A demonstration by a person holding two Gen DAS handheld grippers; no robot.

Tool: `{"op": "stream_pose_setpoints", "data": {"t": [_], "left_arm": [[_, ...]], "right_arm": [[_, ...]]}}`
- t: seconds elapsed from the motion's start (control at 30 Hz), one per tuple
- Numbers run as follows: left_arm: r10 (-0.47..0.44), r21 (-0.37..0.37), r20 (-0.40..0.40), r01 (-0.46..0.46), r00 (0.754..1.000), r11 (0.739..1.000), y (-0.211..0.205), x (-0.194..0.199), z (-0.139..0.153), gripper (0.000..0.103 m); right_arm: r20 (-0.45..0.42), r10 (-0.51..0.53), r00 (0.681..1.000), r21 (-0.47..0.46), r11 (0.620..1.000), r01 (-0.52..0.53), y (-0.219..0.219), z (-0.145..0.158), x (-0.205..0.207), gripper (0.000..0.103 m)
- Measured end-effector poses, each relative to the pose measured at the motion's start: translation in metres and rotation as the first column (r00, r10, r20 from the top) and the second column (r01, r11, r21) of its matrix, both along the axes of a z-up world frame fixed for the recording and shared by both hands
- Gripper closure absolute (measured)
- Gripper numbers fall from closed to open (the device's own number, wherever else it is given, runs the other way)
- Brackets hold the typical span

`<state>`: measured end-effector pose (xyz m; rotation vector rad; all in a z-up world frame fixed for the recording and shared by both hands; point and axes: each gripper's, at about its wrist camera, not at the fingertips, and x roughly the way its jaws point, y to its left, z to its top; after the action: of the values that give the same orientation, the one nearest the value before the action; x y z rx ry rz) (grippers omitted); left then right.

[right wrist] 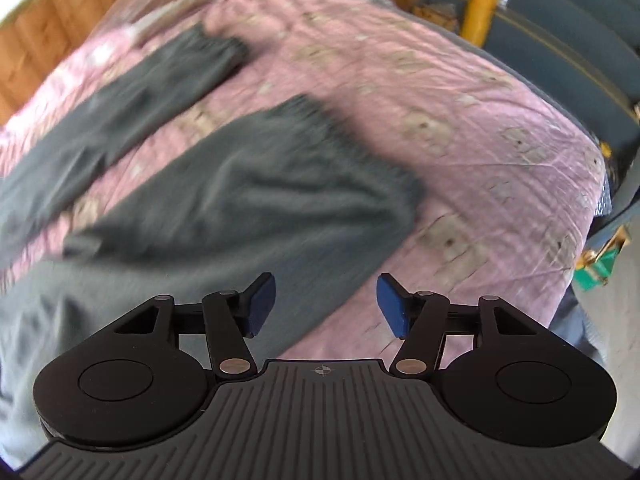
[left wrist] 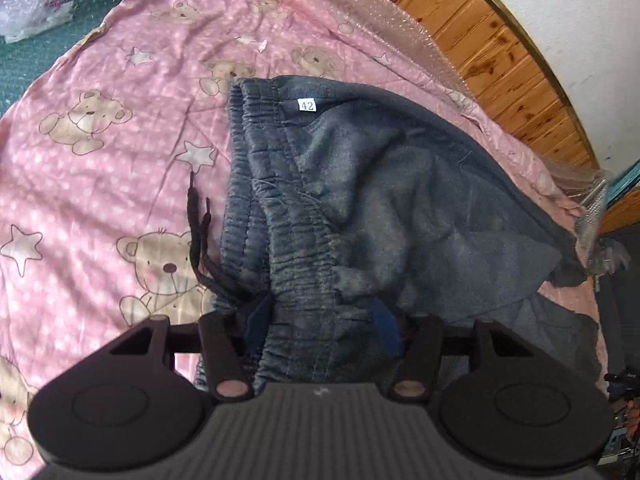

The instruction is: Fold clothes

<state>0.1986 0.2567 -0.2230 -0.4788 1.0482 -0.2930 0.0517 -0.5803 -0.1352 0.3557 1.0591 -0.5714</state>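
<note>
Grey sweatpants [left wrist: 400, 200] lie on a pink teddy-bear sheet [left wrist: 100, 180]. Their elastic waistband [left wrist: 280, 220] runs toward me, with a white size tag [left wrist: 307, 105] and a black drawstring [left wrist: 198, 232]. My left gripper [left wrist: 322, 322] straddles the near end of the waistband. The bunched fabric fills the gap between its blue pads and partly covers them, with no clear pinch showing. In the blurred right wrist view the two trouser legs [right wrist: 240, 200] stretch across the sheet [right wrist: 440, 140]. My right gripper [right wrist: 326, 304] hovers open and empty over the near leg's edge.
A wooden panel [left wrist: 500, 52] runs along the bed's far side, with bubble wrap [left wrist: 380, 8] draped over the sheet's edge. Beyond the bed's other side stand a yellow roll [right wrist: 478, 12] and grey furniture. A green item [right wrist: 596, 272] sits low at the right.
</note>
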Motion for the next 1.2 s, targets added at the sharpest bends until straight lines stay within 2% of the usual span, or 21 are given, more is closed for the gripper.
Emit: {"op": "stream_pose_setpoints", "data": {"t": [0.07,0.1,0.13,0.2,0.27,0.3,0.33,0.4,0.43,0.53,0.6,0.67,0.73,0.83,1.0,1.1,1.2], "left_arm": [[0.015,-0.087,-0.006,-0.015,1.0,0.996,0.009,0.001,-0.003,0.049],[0.009,-0.113,-0.009,-0.01,1.0,0.993,0.011,0.002,-0.003,0.054],[-0.008,-0.116,-0.008,0.007,1.0,0.993,0.009,0.004,-0.003,0.072],[-0.044,-0.122,-0.008,0.043,0.999,0.992,0.006,0.008,-0.002,0.073],[-0.05,-0.124,0.012,0.051,0.999,0.991,0.006,0.013,0.003,0.087],[-0.019,-0.117,0.023,0.022,1.0,0.993,0.011,0.017,0.005,0.097],[0.024,-0.116,0.03,-0.02,0.999,0.993,0.019,0.021,0.006,0.097],[0.106,-0.126,0.042,-0.1,0.994,0.987,0.034,0.03,0.002,0.097],[0.118,-0.13,0.042,-0.112,0.992,0.985,0.037,0.034,0.0,0.097],[0.048,-0.136,0.023,-0.044,0.999,0.99,0.036,0.041,-0.003,0.093],[-0.003,-0.124,0.019,0.005,1.0,0.992,0.038,0.038,0.008,0.078],[-0.033,-0.089,0.053,0.038,0.998,0.995,0.043,0.032,0.022,0.039],[-0.033,-0.069,0.093,0.039,0.995,0.997,0.051,0.03,0.034,0.032],[0.015,-0.108,0.1,-0.004,0.995,0.994,0.062,0.052,0.03,0.033],[0.007,-0.119,0.081,0.003,0.997,0.993,0.058,0.101,0.008,0.047],[-0.023,-0.112,0.1,0.034,0.995,0.993,0.05,0.113,0.002,0.048],[-0.024,-0.139,0.117,0.04,0.993,0.99,0.05,0.118,-0.001,0.049]], "right_arm": [[-0.024,0.032,0.999,-0.001,1.0,-0.032,0.026,-0.002,0.006,0.042],[-0.034,0.048,0.998,-0.002,0.999,-0.048,0.04,-0.003,0.009,0.042],[-0.042,0.067,0.997,-0.004,0.998,-0.067,0.053,-0.004,0.013,0.042],[-0.049,0.119,0.992,-0.01,0.993,-0.12,0.077,-0.003,0.028,0.042],[-0.043,0.181,0.983,-0.014,0.983,-0.181,0.099,0.001,0.043,0.042],[-0.036,0.208,0.977,-0.017,0.978,-0.209,0.11,0.004,0.051,0.042],[-0.027,0.23,0.973,-0.016,0.973,-0.231,0.119,0.007,0.058,0.042],[-0.01,0.262,0.965,-0.01,0.965,-0.262,0.137,0.012,0.07,0.042],[-0.006,0.274,0.962,-0.007,0.962,-0.274,0.145,0.014,0.075,0.042],[-0.017,0.314,0.949,-0.002,0.949,-0.314,0.168,0.016,0.086,0.042],[-0.022,0.332,0.943,0.007,0.943,-0.332,0.178,0.017,0.085,0.042],[-0.025,0.337,0.941,0.012,0.941,-0.337,0.183,0.018,0.083,0.039],[-0.037,0.325,0.945,0.014,0.946,-0.324,0.186,0.017,0.077,0.037],[-0.071,0.293,0.953,0.029,0.956,-0.292,0.188,0.007,0.072,0.037],[-0.102,0.298,0.949,0.045,0.955,-0.294,0.199,-0.004,0.068,0.037],[-0.104,0.337,0.936,0.032,0.942,-0.335,0.212,-0.002,0.065,0.035],[-0.123,0.346,0.93,0.015,0.938,-0.347,0.217,-0.003,0.061,0.033]]}}
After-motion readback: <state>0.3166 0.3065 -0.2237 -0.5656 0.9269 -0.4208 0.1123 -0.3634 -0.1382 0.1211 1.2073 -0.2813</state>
